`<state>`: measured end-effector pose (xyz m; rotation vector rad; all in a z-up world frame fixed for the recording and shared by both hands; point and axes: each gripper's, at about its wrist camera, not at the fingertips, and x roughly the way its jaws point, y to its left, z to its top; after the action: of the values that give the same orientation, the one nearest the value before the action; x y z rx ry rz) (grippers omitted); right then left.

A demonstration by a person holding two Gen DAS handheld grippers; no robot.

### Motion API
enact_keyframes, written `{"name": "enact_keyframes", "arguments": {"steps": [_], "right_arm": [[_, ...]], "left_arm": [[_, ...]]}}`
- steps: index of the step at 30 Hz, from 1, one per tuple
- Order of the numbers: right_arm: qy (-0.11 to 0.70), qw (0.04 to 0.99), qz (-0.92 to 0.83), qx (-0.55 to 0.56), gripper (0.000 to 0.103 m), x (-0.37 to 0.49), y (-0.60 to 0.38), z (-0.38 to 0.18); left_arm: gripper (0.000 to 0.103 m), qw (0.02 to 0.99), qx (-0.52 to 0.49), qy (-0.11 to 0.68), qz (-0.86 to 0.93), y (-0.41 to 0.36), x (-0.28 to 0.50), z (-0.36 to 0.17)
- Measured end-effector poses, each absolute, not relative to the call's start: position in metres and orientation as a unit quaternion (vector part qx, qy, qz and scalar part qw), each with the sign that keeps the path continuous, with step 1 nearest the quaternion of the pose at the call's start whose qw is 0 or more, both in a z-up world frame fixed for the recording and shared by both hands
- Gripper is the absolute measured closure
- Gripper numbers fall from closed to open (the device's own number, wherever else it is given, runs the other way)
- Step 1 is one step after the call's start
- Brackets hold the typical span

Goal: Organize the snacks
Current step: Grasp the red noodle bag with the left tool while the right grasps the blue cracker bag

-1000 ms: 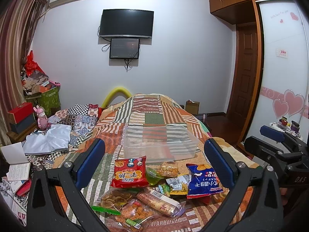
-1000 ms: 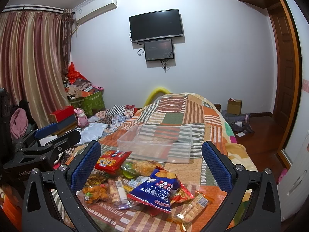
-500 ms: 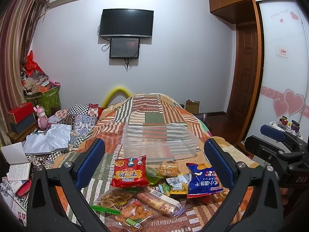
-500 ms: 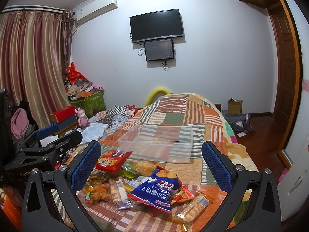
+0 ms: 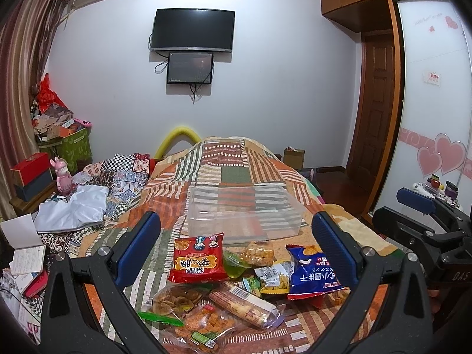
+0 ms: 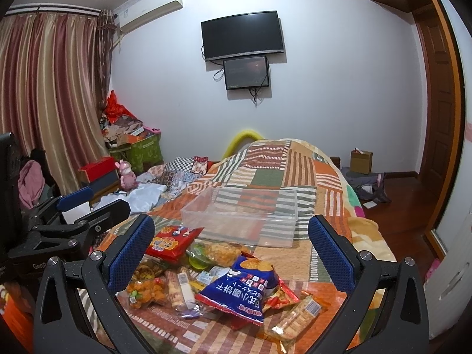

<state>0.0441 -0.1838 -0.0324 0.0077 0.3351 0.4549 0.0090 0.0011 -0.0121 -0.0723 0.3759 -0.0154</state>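
A pile of snack packets lies on the patchwork bedspread: a red bag [image 5: 197,261], a blue bag [image 5: 312,273], a biscuit sleeve [image 5: 244,302] and several smaller packs. The red bag [image 6: 172,240] and blue bag [image 6: 242,289] also show in the right wrist view. An empty clear plastic bin [image 5: 244,214] stands just beyond the pile, also in the right wrist view [image 6: 244,216]. My left gripper [image 5: 236,250] is open and empty above the pile. My right gripper [image 6: 230,253] is open and empty, above the pile's right side.
The bed [image 5: 236,171] runs away toward the wall with a TV [image 5: 193,29]. Clothes and papers [image 5: 73,206] lie at the left of the bed. Boxes [image 5: 29,171] stand at the far left. A wooden door [image 5: 374,103] and floor are at the right.
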Motion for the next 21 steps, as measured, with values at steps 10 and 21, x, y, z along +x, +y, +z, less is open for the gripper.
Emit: {"name": "enact_keyframes", "arguments": {"steps": [10,21], "right_arm": [[0.219,0.951,0.216,-0.004,0.0,0.077,-0.186,-0.056],[0.303,0.925,0.228,-0.023,0.0,0.116,-0.182,-0.096]], "left_arm": [[0.0,0.968,-0.04,0.249,0.006,0.019,0.043,-0.037],[0.0,0.936,-0.053,0.347,0.007,0.049,0.096,-0.083]]}}
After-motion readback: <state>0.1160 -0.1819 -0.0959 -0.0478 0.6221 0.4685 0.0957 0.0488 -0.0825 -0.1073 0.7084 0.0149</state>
